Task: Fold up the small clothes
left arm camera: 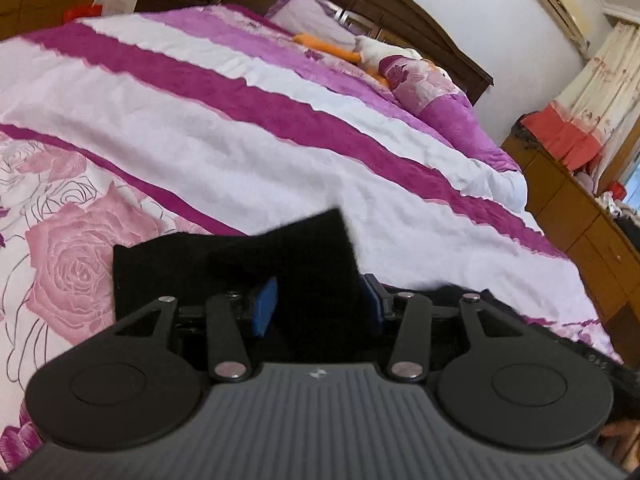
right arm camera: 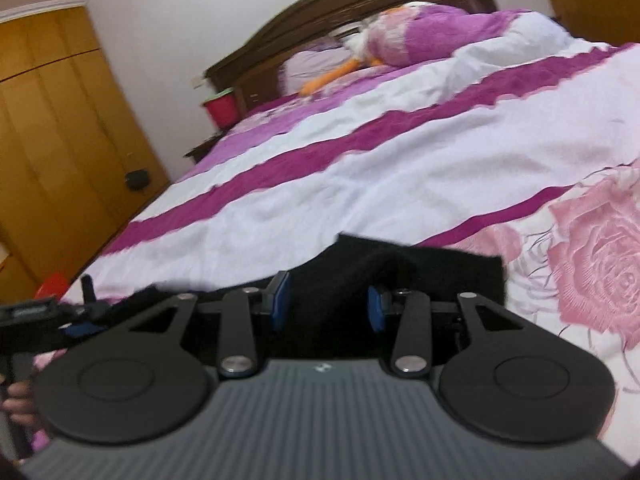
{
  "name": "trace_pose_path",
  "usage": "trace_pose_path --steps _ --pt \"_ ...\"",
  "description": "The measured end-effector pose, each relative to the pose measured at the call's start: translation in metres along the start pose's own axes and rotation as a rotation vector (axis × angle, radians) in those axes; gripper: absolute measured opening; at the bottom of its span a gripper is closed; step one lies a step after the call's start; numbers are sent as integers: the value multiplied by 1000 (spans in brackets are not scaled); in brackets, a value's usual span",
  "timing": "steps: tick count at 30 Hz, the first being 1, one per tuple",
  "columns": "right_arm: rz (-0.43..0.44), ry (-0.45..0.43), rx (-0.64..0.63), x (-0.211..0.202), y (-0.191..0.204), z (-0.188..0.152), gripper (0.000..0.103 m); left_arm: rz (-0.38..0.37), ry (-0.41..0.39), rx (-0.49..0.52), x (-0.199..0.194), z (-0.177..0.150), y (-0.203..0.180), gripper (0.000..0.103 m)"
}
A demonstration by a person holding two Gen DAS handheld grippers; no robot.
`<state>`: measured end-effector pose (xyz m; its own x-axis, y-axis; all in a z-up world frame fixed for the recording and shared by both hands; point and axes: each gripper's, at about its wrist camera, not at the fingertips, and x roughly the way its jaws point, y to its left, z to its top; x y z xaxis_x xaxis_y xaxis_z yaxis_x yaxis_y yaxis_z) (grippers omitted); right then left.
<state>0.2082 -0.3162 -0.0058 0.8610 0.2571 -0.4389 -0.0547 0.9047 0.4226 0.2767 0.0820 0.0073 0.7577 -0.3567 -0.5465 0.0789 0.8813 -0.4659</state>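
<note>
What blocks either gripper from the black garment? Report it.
Nothing visible does. The black garment lies on the bedspread directly ahead of the open left gripper and open right gripper, with only bare cloth around.

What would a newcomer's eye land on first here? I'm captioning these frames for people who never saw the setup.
The black garment lying near the foot of the bed, dark against the white, purple-striped bedspread with its pink rose print. Next, the blue pads of the left gripper and right gripper, both open just in front of it. Farther back, an orange-and-white soft toy lies by the headboard.
</note>
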Motion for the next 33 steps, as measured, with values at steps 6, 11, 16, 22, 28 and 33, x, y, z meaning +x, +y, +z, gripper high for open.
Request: trace_pose_path --steps 6,11,16,22,28,33 --pt "-43 3 29 2 -8 -5 43 37 -8 9 -7 3 6 52" --pt "-96 -41 25 -14 -8 -2 43 120 -25 95 -12 -8 -1 52" --pt "-160 -5 -126 -9 4 -3 44 202 -4 213 6 -31 -5 52" --pt "-256 45 -244 26 -1 -26 42 268 -57 313 29 -52 -5 52" --pt "-238 34 -220 35 -10 -29 42 252 -72 289 36 -52 2 52" --pt "-213 25 -186 34 -15 -31 42 240 -77 279 37 -53 5 52"
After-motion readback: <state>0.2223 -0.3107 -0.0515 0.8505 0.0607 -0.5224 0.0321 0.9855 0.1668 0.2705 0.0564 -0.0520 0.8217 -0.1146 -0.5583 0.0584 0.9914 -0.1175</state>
